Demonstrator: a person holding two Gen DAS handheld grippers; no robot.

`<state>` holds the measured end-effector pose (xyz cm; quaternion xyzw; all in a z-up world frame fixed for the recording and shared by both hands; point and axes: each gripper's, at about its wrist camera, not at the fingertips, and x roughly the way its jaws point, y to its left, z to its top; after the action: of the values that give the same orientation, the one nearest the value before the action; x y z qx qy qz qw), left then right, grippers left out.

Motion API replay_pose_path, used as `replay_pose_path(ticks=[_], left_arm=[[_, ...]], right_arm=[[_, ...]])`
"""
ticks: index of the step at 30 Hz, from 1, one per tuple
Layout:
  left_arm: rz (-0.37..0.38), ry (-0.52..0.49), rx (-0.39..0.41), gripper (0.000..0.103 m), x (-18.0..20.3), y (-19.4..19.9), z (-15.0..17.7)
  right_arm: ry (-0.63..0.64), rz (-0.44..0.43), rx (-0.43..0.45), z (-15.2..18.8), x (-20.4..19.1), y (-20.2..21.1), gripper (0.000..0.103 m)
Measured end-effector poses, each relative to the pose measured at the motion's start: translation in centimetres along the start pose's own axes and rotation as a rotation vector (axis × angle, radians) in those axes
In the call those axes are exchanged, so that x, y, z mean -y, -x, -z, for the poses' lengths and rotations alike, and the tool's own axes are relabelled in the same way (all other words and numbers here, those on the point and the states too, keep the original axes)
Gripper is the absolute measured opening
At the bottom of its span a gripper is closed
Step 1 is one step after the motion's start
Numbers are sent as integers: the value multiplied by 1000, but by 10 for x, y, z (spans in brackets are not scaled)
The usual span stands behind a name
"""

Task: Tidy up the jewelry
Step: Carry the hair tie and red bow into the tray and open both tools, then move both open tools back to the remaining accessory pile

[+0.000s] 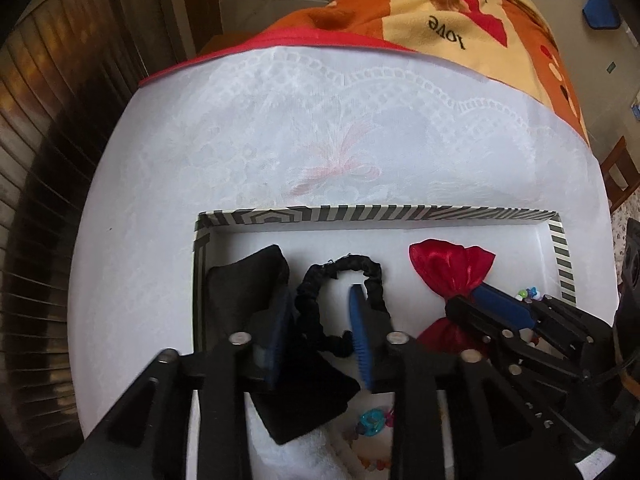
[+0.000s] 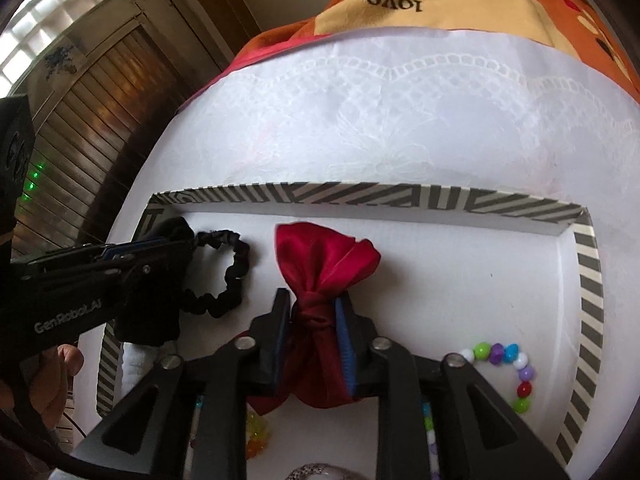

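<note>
A box with a striped rim [image 1: 376,213] [image 2: 360,194] lies on a white lace cloth. My left gripper [image 1: 318,300] is over its left part, jaws apart around a black pouch [image 1: 244,284] and its black ruffled cord loop [image 1: 360,268]; whether it grips is unclear. It shows from the side in the right wrist view [image 2: 160,246]. My right gripper [image 2: 312,300] is shut on the knotted neck of a red satin pouch [image 2: 320,252], also seen in the left wrist view [image 1: 452,266]. Coloured bead strings [image 2: 508,360] lie in the box at right.
More beads [image 1: 372,420] [image 2: 256,432] and a white towel [image 1: 308,452] lie in the near part of the box. A patterned orange blanket [image 1: 460,8] covers the far side. Wooden louvred doors [image 2: 100,100] stand at left.
</note>
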<state>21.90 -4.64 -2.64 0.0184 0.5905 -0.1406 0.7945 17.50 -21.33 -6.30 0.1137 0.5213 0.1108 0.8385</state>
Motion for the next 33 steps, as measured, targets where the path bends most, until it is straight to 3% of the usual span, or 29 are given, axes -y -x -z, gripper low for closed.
replay_pose_path(ticks=[2,11,22,33], left_arm=[[-9,-2,14,16,1,8,5],[-26,7,78,16,5,55,42],[-83,-6,145,16,30,100,109],[-51,16,105,16,57,113,184]], right_arm=[[-7,-10,16,2,2,9,35],[-7,-9,82,31,-3,77,50],[61,64,136,97,-22,142,54],[72,147,118,166,-14,178,57]])
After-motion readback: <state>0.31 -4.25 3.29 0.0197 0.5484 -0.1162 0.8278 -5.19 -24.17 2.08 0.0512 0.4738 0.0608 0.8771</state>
